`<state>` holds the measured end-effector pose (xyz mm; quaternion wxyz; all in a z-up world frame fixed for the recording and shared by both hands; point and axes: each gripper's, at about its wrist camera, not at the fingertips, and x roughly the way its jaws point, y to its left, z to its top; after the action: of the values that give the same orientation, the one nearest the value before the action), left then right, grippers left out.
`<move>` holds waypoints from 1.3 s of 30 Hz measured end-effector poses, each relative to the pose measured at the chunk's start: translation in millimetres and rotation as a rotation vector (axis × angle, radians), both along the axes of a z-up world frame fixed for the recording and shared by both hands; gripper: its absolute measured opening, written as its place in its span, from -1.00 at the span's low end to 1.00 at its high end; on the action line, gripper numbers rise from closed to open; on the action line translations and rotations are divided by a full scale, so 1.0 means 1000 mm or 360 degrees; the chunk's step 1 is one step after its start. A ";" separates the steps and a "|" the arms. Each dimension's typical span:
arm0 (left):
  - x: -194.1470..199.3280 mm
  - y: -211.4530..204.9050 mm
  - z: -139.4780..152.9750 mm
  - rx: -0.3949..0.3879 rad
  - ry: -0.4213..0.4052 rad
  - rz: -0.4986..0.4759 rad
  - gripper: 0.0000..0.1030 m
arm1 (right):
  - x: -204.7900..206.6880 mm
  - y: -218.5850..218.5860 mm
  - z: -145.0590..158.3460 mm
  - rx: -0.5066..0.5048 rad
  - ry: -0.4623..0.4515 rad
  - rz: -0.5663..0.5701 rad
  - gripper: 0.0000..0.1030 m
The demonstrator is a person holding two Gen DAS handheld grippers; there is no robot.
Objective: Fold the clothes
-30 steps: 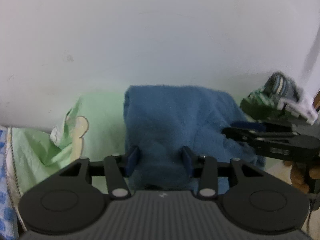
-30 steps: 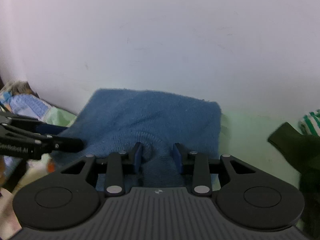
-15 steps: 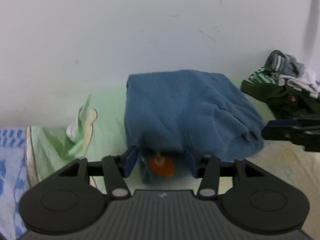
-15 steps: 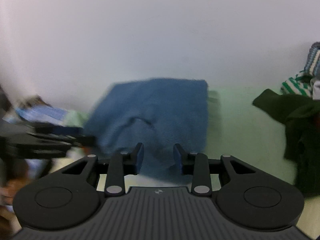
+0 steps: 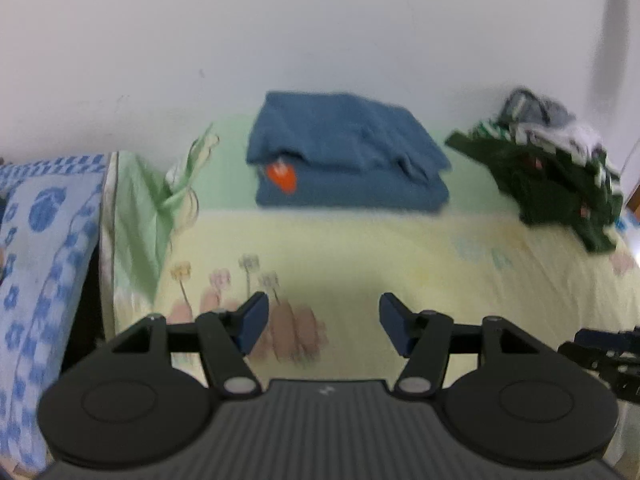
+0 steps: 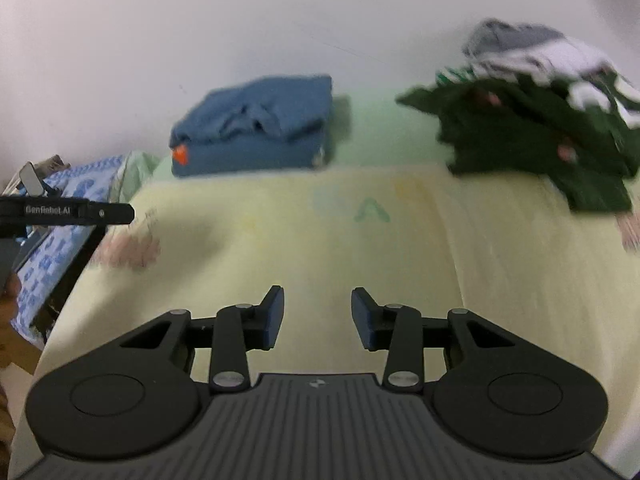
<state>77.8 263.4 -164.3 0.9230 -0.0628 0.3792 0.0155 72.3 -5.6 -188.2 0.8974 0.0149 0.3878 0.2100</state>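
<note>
A folded blue sweater (image 5: 344,160) with an orange tag lies at the far side of the bed against the wall; the right wrist view shows the sweater (image 6: 256,128) too. My left gripper (image 5: 320,326) hangs well back from it over the yellow bedsheet (image 5: 380,256), jaws opening, nothing between them. My right gripper (image 6: 317,318) is also back over the sheet, jaws opening and empty. A heap of unfolded clothes (image 6: 532,120), dark green with white and grey pieces, lies at the far right; the left wrist view shows this heap (image 5: 552,176) too.
A blue patterned pillow (image 5: 36,256) lies at the left edge of the bed beside a light green cloth (image 5: 136,208). A white wall (image 5: 320,32) stands behind the bed. The left gripper's body (image 6: 68,212) shows at the left of the right wrist view.
Both grippers have pulled back from the blue sweater, which now lies folded far ahead. Their jaws have spread wider. The clothes heap has come fully into view.
</note>
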 end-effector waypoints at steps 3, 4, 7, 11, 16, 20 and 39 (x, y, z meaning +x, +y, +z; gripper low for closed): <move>-0.019 -0.031 -0.007 0.0113 0.0055 -0.0027 0.51 | -0.013 -0.009 0.003 0.0033 -0.0025 -0.0043 0.06; -0.025 -0.042 -0.009 0.0141 0.0069 -0.0043 0.67 | -0.016 -0.011 0.004 0.0046 -0.0054 -0.0058 0.24; -0.041 -0.072 -0.014 0.0212 0.0131 -0.0103 0.75 | -0.021 -0.027 0.006 0.0166 -0.0053 -0.0051 0.31; -0.056 -0.101 -0.015 0.0218 0.0184 -0.0096 0.76 | -0.023 -0.053 0.008 0.0131 -0.0042 -0.0015 -0.29; -0.070 -0.126 -0.010 0.0247 0.0198 0.0018 0.75 | -0.006 -0.107 0.022 0.0105 -0.0065 -0.0009 -0.29; -0.069 -0.145 -0.006 0.0225 0.0230 0.0122 0.78 | 0.037 -0.144 0.051 -0.0035 -0.0145 0.0064 -0.23; -0.025 -0.183 -0.007 0.0460 0.0330 0.0215 0.84 | 0.223 -0.177 0.087 -0.0104 -0.0455 -0.0109 -0.09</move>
<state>52.7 80.1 -171.4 0.8753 0.0469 0.4610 0.1382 295.1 -182.7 -101.1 0.9501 -0.0312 0.2619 0.1667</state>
